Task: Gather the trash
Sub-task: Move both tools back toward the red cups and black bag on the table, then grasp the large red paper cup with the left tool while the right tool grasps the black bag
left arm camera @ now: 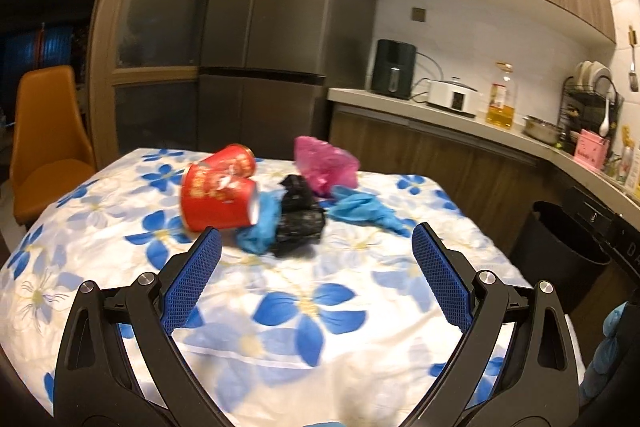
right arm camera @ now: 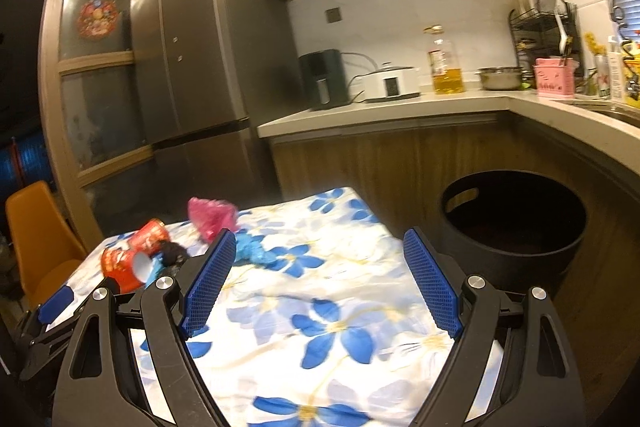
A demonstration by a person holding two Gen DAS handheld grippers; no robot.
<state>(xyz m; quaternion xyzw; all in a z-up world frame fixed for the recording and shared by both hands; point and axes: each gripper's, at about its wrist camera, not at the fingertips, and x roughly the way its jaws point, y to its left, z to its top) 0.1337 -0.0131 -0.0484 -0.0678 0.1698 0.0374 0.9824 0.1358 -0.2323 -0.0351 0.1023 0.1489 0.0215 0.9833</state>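
We hold our left hand-held gripper [left arm camera: 316, 239] wide open and empty over the near part of the flower-cloth worktop [left arm camera: 280, 307]. The trash lies just beyond its fingertips: two red paper cups [left arm camera: 216, 187] on their sides at the left, a black crumpled bag [left arm camera: 298, 215] touching blue gloves [left arm camera: 360, 209], and a pink bag [left arm camera: 324, 163] at the far side. Our right hand-held gripper [right arm camera: 320, 243] is equally spread, gripping nothing. A black bin [right arm camera: 516, 223] stands right of the worktop.
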